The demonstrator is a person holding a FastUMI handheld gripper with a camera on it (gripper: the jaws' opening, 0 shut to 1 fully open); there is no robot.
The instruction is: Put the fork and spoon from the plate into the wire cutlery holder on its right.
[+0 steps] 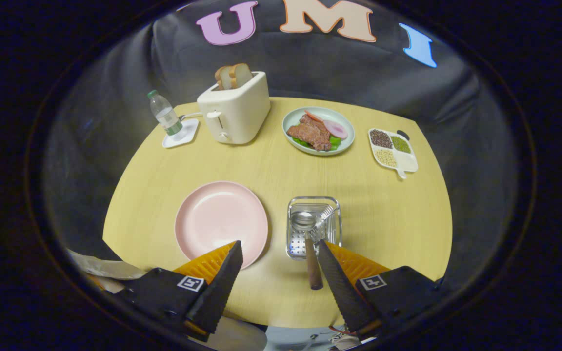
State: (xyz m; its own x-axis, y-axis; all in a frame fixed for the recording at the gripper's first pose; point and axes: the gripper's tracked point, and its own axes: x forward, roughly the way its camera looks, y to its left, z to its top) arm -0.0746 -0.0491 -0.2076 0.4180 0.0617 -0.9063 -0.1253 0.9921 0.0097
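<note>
Soft, even overhead light brightens the table (271,165) beyond the fingers; short shadows hug objects, edges bow with fisheye distortion, and the surroundings fall dim.

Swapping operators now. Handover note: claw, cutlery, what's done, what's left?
Claw: open, holding nothing, fingers spread above the table's near edge.
Pink plate: bare, just ahead of the left finger.
Spoon and fork: both lying in the wire cutlery holder to the plate's right; a wooden handle sticks out toward the right finger.
Done: both pieces moved.
Left: apparently nothing; just back the claw away.
</note>
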